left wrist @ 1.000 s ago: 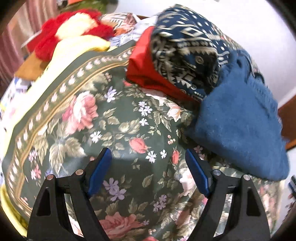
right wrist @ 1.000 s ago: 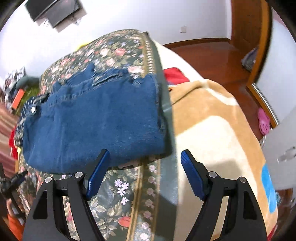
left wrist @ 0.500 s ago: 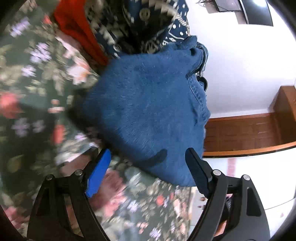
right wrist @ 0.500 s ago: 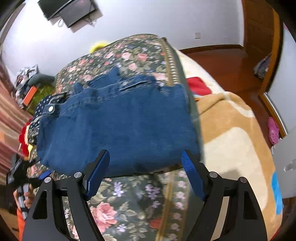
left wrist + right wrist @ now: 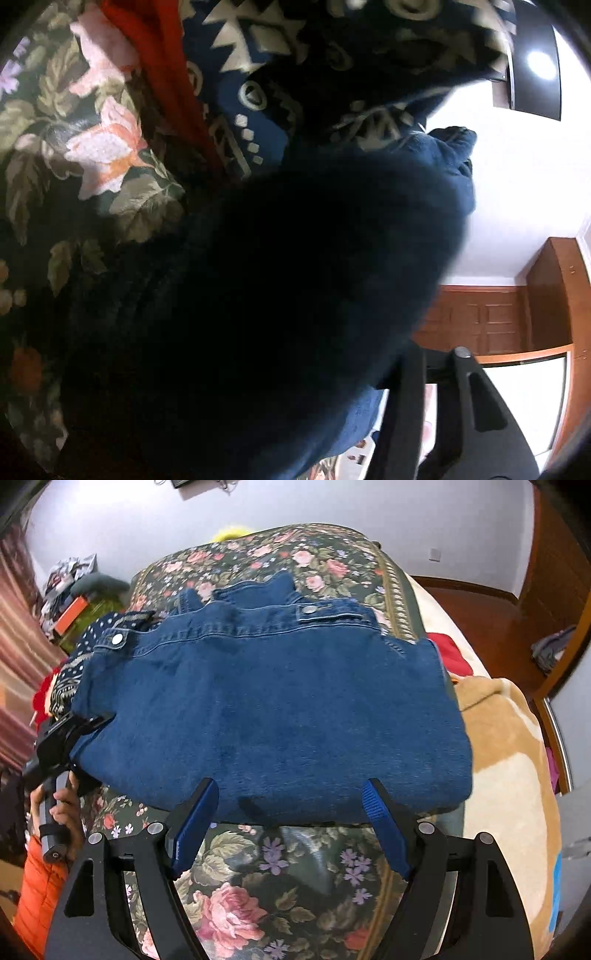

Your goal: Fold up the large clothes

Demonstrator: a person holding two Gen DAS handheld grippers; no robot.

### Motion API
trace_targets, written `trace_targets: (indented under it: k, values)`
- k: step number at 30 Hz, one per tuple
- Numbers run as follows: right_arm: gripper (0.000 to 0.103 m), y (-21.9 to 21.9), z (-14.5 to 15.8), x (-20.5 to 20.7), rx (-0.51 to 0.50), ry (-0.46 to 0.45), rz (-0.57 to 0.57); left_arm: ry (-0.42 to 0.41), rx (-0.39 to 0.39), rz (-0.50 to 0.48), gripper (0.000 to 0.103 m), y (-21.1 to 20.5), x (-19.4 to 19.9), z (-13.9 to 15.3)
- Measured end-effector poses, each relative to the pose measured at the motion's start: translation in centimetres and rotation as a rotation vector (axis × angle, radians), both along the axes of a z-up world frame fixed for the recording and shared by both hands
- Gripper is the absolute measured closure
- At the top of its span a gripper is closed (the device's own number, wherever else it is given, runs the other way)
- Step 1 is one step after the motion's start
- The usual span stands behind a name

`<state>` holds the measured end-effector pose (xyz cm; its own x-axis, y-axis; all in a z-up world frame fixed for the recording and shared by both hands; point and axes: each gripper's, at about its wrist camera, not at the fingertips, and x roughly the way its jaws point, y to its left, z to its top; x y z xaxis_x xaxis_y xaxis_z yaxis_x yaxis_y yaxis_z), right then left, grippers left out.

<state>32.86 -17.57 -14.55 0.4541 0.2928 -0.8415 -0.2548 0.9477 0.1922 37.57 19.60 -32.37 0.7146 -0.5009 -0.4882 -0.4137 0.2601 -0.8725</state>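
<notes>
A folded blue denim garment lies on a dark floral bedspread. My right gripper is open, its blue pads at the garment's near edge, one on each side of the middle. My left gripper is pushed in at the garment's left end. In the left wrist view the dark denim fills the frame and hides the left finger; only the right black finger shows, so I cannot tell how the jaws stand.
A navy patterned cloth and a red cloth lie beside the denim at the left. A tan blanket covers the bed's right side. Wooden floor lies beyond, with clutter at the far left.
My left gripper has swung right and pushed into the denim's left end, so the cloth now covers its view. My right gripper has moved forward to the garment's near edge.
</notes>
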Motion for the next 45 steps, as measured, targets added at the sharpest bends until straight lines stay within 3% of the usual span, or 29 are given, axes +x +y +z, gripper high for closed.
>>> trace_targets:
  k: [4,11,14,20,24,30,32,38,43,45]
  values:
    - [0.026,1.1,0.5,-0.2,-0.005,-0.004,0.027,-0.031,0.189,-0.009,0.073,-1.8,-0.5,4.9]
    - [0.026,2.9,2.6,-0.6,-0.065,-0.061,0.083,-0.216,0.508,-0.120,0.079,-7.9,-0.9,16.8]
    - [0.026,4.0,3.9,-0.5,-0.073,-0.092,0.104,-0.303,0.609,-0.133,0.080,-10.1,-1.8,21.3]
    - [0.023,8.4,4.3,0.3,-0.078,-0.114,0.198,-0.448,0.722,-0.087,0.080,-8.2,-7.4,27.9]
    - [0.023,12.5,1.7,0.9,-0.104,-0.040,0.320,-0.430,0.771,-0.070,0.080,-6.6,-9.1,28.6]
    - [0.023,15.0,-4.2,1.5,-0.170,0.124,0.412,-0.323,0.818,-0.104,0.080,-6.8,-6.4,24.2]
    - [0.022,14.6,-4.8,1.5,-0.162,0.127,0.417,-0.313,0.843,-0.103,0.080,-7.3,-6.5,24.0]
    - [0.022,11.1,-1.9,2.3,0.004,0.147,0.389,-0.337,0.887,-0.153,0.080,-10.2,-5.1,25.1]
    - [0.022,4.2,3.2,2.8,0.122,0.042,0.264,-0.374,0.934,-0.243,0.080,-15.6,-2.7,25.6]
    - [0.021,0.8,4.9,2.8,0.115,-0.006,0.175,-0.380,0.940,-0.292,0.080,-18.3,-1.6,25.2]
